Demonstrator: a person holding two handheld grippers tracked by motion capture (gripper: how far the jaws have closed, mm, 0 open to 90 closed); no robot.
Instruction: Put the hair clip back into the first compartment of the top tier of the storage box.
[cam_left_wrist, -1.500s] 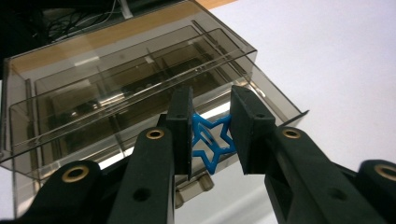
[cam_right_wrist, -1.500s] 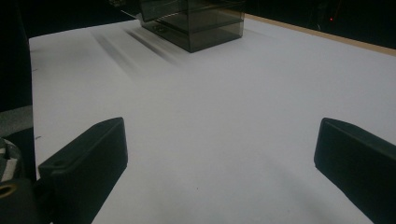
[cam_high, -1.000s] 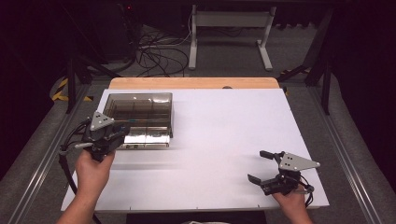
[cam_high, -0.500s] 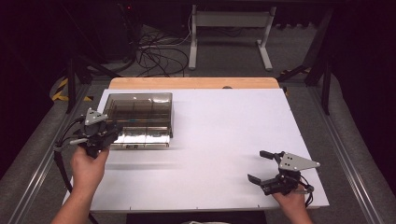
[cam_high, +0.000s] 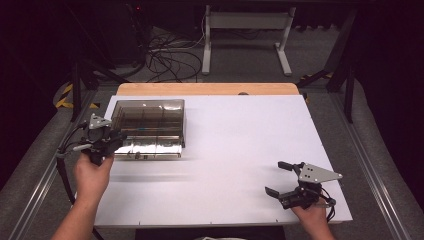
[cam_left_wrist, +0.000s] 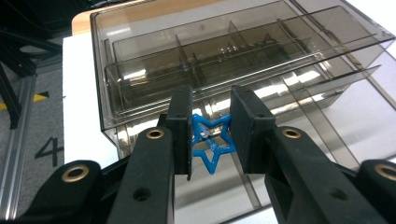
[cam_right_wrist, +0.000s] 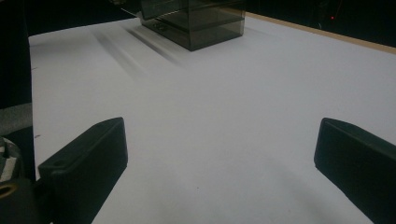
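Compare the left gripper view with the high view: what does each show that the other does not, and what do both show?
The left gripper view alone shows a blue star clamped between the left gripper jaws, in front of the box's pulled-out drawer. The high view alone shows the right gripper, open, over the white table, and both of the person's hands. Both show the smoky clear plastic organizer box with dividers, at the table's left side.

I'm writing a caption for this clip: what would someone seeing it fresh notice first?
The bright blue star, pinched between the left gripper jaws right in front of the smoky clear plastic box with dividers, at the table's far left. The right gripper rests wide open near the front right corner.
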